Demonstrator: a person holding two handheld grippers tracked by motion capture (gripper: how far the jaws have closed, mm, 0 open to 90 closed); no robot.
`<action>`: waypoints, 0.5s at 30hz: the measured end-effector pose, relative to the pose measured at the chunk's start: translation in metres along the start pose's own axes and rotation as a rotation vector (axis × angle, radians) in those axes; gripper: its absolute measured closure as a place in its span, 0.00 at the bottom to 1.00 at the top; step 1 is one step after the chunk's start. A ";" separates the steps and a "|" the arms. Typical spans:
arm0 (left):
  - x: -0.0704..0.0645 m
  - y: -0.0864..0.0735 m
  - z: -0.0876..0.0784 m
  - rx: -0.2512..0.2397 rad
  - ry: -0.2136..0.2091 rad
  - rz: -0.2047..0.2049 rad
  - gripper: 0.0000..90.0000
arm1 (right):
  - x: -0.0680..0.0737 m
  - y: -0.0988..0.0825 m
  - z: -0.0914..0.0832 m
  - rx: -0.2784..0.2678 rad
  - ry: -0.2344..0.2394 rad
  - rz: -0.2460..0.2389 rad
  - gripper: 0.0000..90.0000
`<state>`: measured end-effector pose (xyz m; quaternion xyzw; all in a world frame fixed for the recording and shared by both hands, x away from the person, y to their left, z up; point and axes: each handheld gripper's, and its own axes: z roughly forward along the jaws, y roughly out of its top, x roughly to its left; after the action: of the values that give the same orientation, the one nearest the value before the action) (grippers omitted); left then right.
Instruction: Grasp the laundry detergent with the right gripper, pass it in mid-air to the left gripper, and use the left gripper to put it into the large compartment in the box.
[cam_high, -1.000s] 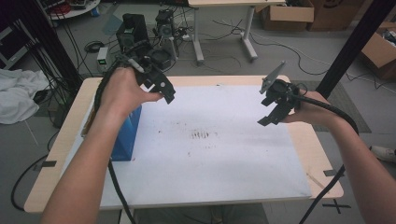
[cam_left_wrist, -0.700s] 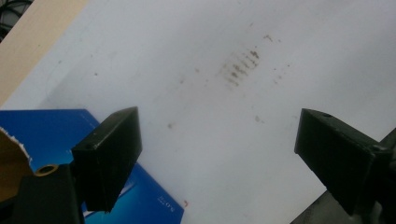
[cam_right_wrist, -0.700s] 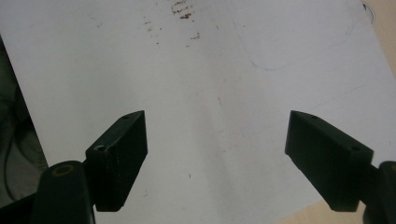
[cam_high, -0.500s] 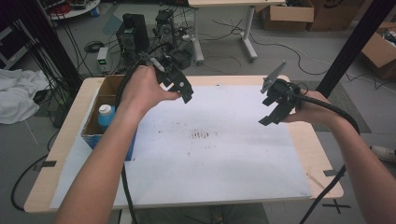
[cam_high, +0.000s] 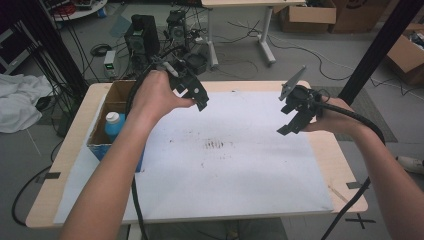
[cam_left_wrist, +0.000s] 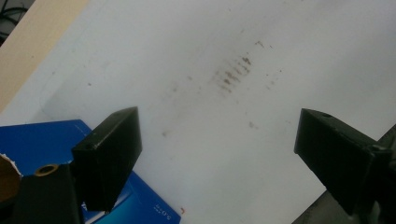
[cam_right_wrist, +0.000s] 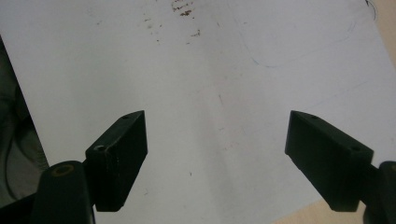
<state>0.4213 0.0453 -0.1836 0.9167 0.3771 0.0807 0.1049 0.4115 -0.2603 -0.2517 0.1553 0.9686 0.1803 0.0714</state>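
A white cloth (cam_high: 17, 107) lies on the floor left of the table (cam_high: 65, 150); cardboard boxes (cam_high: 310, 15) stand beyond.

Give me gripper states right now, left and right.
Left gripper: open, nothing between the jaws, above the white sheet.
Right gripper: open, nothing held, above the same sheet.

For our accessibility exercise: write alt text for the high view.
A person holds the left gripper and right gripper, both open and empty, above a stained white sheet on a wooden table. A blue box with a bottle stands at left.
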 end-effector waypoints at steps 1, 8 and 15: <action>0.000 0.000 0.000 0.001 0.002 -0.001 0.17 | 0.000 0.000 0.000 -0.001 0.000 0.001 0.23; 0.001 -0.002 -0.001 -0.001 0.001 -0.004 0.17 | 0.001 0.000 -0.001 0.002 -0.003 -0.002 0.23; 0.000 -0.002 -0.001 0.003 0.002 -0.002 0.17 | 0.003 0.001 -0.002 0.002 -0.004 0.000 0.23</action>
<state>0.4195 0.0466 -0.1829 0.9164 0.3781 0.0810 0.1033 0.4089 -0.2593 -0.2492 0.1559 0.9687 0.1790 0.0731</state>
